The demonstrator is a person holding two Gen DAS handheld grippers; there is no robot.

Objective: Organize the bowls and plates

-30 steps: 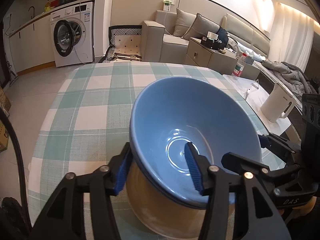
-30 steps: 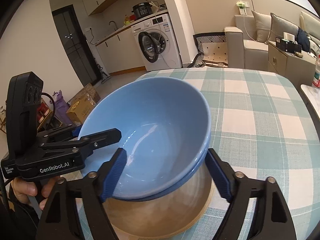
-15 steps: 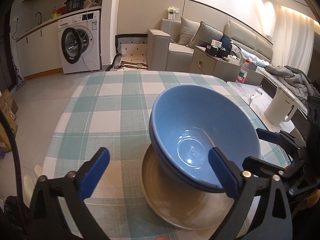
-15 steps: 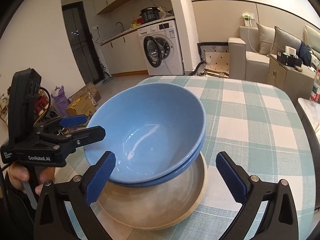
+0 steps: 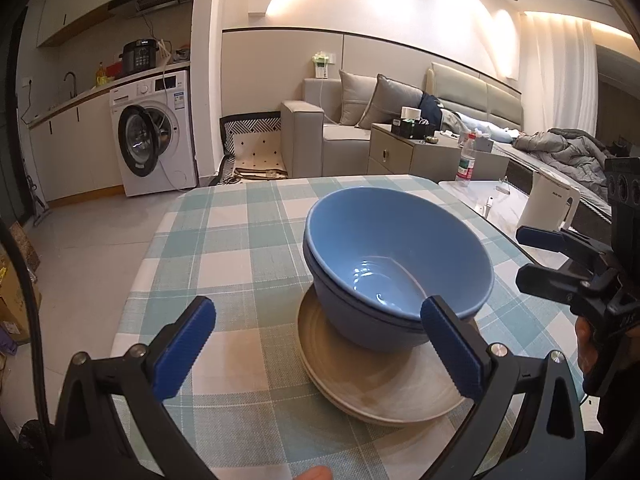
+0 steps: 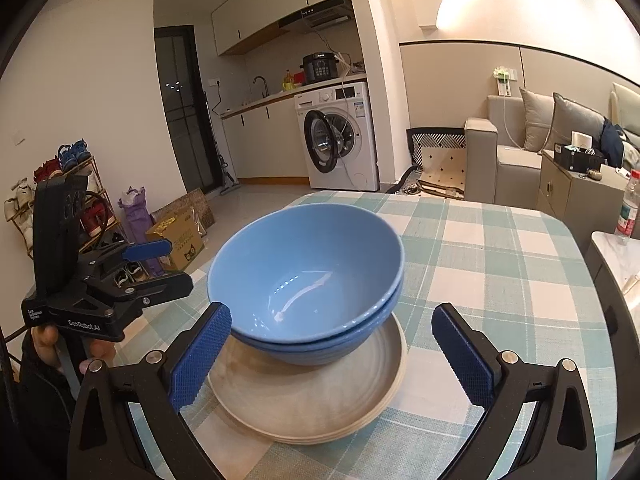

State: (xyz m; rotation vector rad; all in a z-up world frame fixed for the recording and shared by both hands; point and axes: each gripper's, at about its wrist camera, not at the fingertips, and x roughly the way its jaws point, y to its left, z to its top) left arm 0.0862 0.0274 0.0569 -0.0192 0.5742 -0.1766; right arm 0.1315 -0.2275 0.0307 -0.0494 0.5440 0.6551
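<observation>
Now, status:
L gripper (image 5: 316,354): jaws wide apart, holds nothing.
R gripper (image 6: 332,358): same, just opened.
Bowls (image 6: 306,276): nested on plates (image 6: 316,396), on table (image 6: 500,256).
Risk: bowls sit off-centre; a bump may tip them.

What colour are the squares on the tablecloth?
Pale green and white checks on the tablecloth, clearest in the right wrist view.

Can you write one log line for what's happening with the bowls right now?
blue bowls: nested, on beige plates | left gripper: open, empty | right gripper: open, empty | table
</observation>
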